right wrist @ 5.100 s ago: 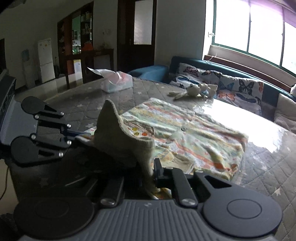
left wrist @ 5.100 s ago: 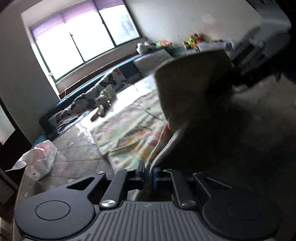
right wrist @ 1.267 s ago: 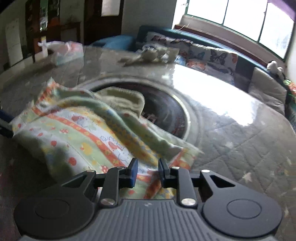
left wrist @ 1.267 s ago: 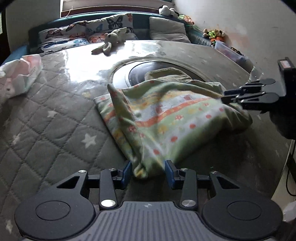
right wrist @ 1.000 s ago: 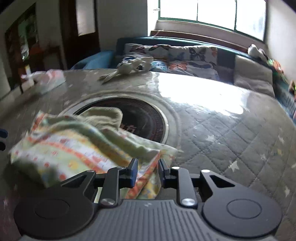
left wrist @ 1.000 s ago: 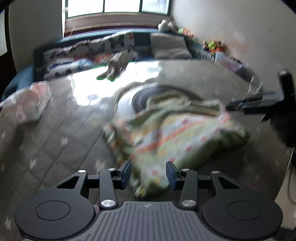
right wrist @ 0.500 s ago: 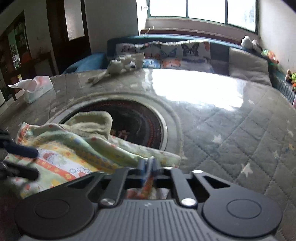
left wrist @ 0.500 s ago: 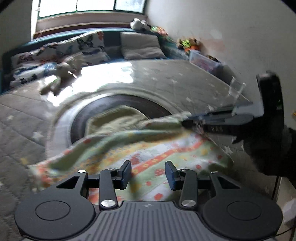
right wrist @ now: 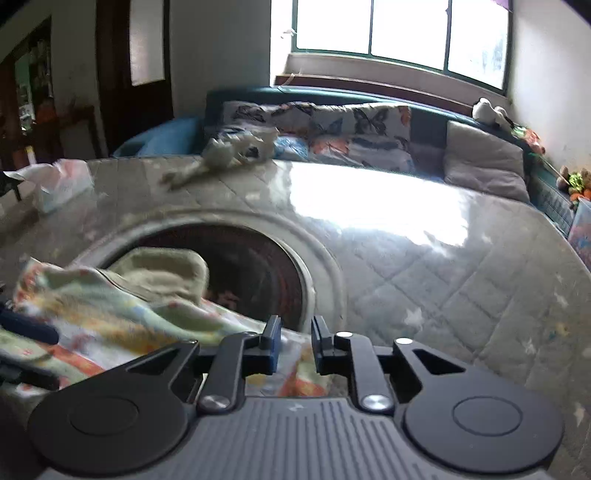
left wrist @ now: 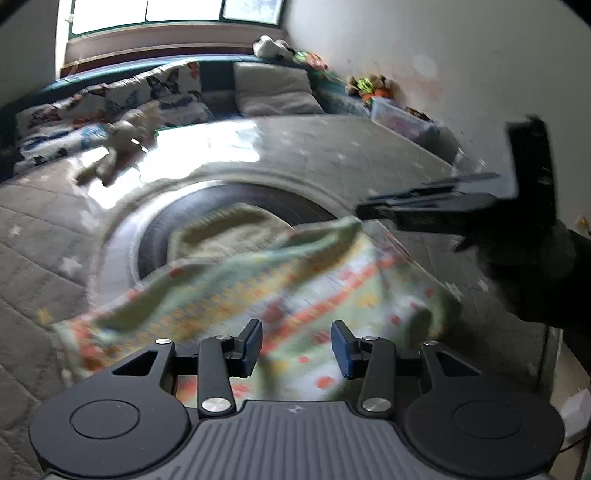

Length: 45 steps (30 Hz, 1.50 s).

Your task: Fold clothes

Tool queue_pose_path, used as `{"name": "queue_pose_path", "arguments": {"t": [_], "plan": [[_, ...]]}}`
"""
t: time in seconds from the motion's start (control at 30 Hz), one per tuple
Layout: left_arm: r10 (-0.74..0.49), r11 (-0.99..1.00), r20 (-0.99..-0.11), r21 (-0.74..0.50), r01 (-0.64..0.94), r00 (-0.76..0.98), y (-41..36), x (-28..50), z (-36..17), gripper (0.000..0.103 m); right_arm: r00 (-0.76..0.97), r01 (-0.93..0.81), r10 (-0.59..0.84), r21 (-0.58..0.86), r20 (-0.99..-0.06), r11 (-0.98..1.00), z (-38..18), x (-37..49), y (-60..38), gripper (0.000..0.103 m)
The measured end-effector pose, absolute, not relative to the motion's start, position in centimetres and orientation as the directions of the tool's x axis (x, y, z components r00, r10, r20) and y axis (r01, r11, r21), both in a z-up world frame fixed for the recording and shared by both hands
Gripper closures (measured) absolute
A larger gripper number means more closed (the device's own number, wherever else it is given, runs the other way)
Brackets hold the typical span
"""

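Bright window point(right wrist: 399, 33) behind teal sofa point(right wrist: 428, 125) w/ butterfly cushions point(right wrist: 332, 122).

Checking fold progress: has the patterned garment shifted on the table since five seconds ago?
Yes. The patterned garment covered the dark round inset then; now it lies bunched over the inset's near-left rim, most of the inset bare.

A home living room: beyond the right gripper point(right wrist: 293, 349), a cushioned sofa point(right wrist: 332, 122), window point(right wrist: 399, 27), soft toys point(right wrist: 236, 147).

One patterned garment point(left wrist: 280, 295), one beige garment point(right wrist: 166, 273), one plush toy point(right wrist: 229, 151), one tissue pack point(right wrist: 62, 184)
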State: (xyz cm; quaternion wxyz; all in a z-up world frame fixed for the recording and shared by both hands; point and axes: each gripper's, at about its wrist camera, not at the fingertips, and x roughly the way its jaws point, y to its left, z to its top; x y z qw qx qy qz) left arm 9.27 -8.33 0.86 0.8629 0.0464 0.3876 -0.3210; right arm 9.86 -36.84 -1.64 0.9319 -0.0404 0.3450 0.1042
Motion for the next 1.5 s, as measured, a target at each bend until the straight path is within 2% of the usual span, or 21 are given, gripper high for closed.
{"name": "queue_pose_path", "arguments": {"t": [0.23,0.5,0.6,0.7,0.87,1.03,1.2,1.3,1.5], "plan": [[-0.448,0.865,-0.712,-0.193,0.463,0.541,-6.6,13.7,0.2,0.059,0.656,-0.395,0.353,0.095,-0.667,0.914,-1.4,10.4,-32.8,0.086],[-0.394,0.898,-0.726,-0.174,0.403,0.563,-5.4,15.0,-0.7,0.058,0.626,-0.409,0.339,0.075,-0.703,0.910,-2.5,12.3,-30.4,0.085],[-0.408,0.891,-0.713,-0.173,0.421,0.571,-5.1,13.4,0.0,0.052,0.631,-0.434,0.344,0.051,-0.696,0.899,-1.4,10.5,-31.0,0.085],[-0.419,0.880,-0.707,-0.161,0.447,0.569,-5.3,11.4,0.6,0.050,0.635,-0.445,0.333,0.022,-0.697,0.895,-0.4,7.9,-32.0,0.081],[-0.448,0.859,-0.690,-0.156,0.488,0.568,-6.5,9.5,1.3,0.050,0.640,-0.394,0.301,0.034,-0.708,0.918,0.2,3.6,-34.4,0.081],[-0.465,0.839,-0.694,-0.147,0.524,0.550,-8.5,8.7,0.6,0.050,0.645,-0.325,0.255,0.043,-0.720,0.945,-0.8,0.6,-36.3,0.074],[-0.452,0.832,-0.704,-0.110,0.544,0.548,-9.4,7.8,-0.4,0.050,0.681,-0.235,0.229,0.089,-0.695,0.968,-1.2,-0.3,-37.8,0.073],[-0.445,0.831,-0.706,-0.095,0.548,0.551,-9.6,7.6,-0.6,0.050,0.677,-0.205,0.222,0.110,-0.702,0.972,-1.5,-0.3,-38.5,0.068],[-0.466,0.826,-0.673,-0.098,0.556,0.574,-9.8,7.1,0.6,0.048,0.653,-0.169,0.237,0.167,-0.720,0.971,-2.8,0.1,-38.9,0.067]]}}
